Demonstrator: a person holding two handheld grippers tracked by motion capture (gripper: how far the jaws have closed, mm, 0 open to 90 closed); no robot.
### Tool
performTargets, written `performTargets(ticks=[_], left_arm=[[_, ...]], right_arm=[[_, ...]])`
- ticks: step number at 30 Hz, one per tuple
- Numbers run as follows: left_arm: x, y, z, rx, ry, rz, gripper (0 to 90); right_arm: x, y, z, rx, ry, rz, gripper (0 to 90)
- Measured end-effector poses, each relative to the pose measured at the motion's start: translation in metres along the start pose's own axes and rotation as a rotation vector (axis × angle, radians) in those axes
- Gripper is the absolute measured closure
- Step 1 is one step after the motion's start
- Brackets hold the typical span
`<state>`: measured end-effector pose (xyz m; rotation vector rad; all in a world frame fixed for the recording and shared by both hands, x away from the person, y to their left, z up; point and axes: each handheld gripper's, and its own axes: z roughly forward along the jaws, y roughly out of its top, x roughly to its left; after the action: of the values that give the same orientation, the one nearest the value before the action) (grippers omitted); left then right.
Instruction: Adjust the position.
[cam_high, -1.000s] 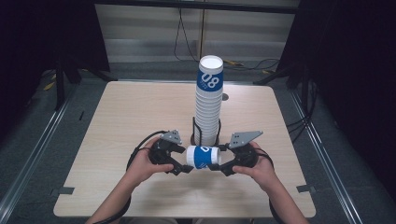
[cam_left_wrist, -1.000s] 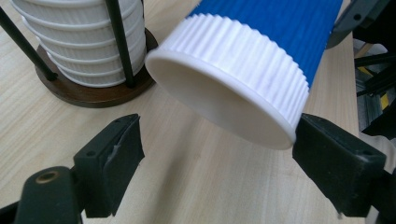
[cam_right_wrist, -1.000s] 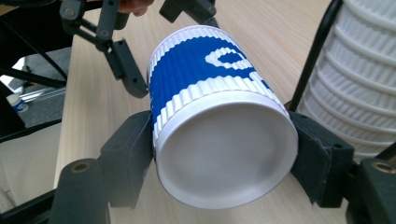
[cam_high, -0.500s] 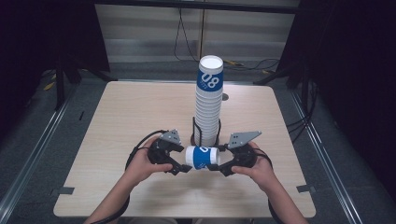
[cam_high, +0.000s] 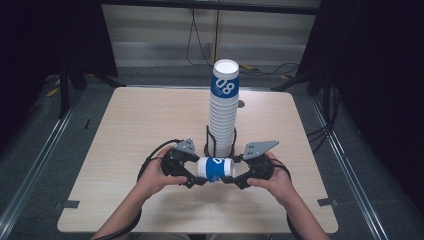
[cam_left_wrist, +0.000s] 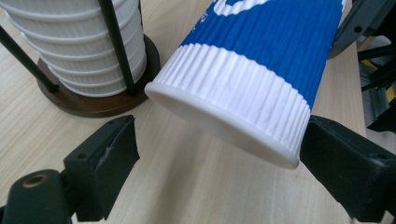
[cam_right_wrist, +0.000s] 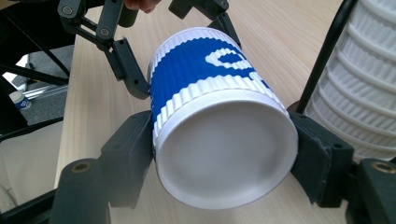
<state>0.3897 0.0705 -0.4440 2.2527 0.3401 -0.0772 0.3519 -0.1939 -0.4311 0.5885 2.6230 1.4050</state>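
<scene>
A blue and white ribbed paper cup (cam_high: 216, 168) lies on its side just above the table's front, between both grippers. My right gripper (cam_high: 231, 175) is shut on its closed base end (cam_right_wrist: 224, 154), with a pad pressed on each side. My left gripper (cam_high: 195, 175) is open around the rim end (cam_left_wrist: 219, 140). Its jaws have just been opening; the cup's rim (cam_left_wrist: 224, 116) is between them, and the left pad (cam_left_wrist: 116, 140) stands apart from it. Behind the cup, a tall stack of the same cups (cam_high: 223, 115) stands in a black wire holder on a round wooden base (cam_left_wrist: 93, 100).
The light wooden table (cam_high: 140, 120) has bare wood to the left, right and front of the holder. Cables trail from both grippers over the front edge. Around the table there is dark floor with metal rails and stand legs.
The left gripper's jaws have spread apart and let go of the cup's rim end. The right gripper still holds the cup. Both hands have stayed in place.
</scene>
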Motion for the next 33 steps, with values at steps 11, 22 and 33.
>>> performTargets(ticks=[11,22,33], left_arm=[[-0.002,0.003,0.002,-0.002,-0.014,0.016,14.9],[-0.002,0.007,0.004,-0.003,-0.021,0.025,11.0],[-0.003,0.009,0.011,0.007,-0.03,0.04,9.2]], right_arm=[[0.0,0.0,-0.001,0.002,0.0,-0.003,27.3],[0.0,0.001,-0.001,-0.005,0.01,-0.002,27.4],[0.001,0.002,0.001,-0.006,0.018,-0.022,27.4]])
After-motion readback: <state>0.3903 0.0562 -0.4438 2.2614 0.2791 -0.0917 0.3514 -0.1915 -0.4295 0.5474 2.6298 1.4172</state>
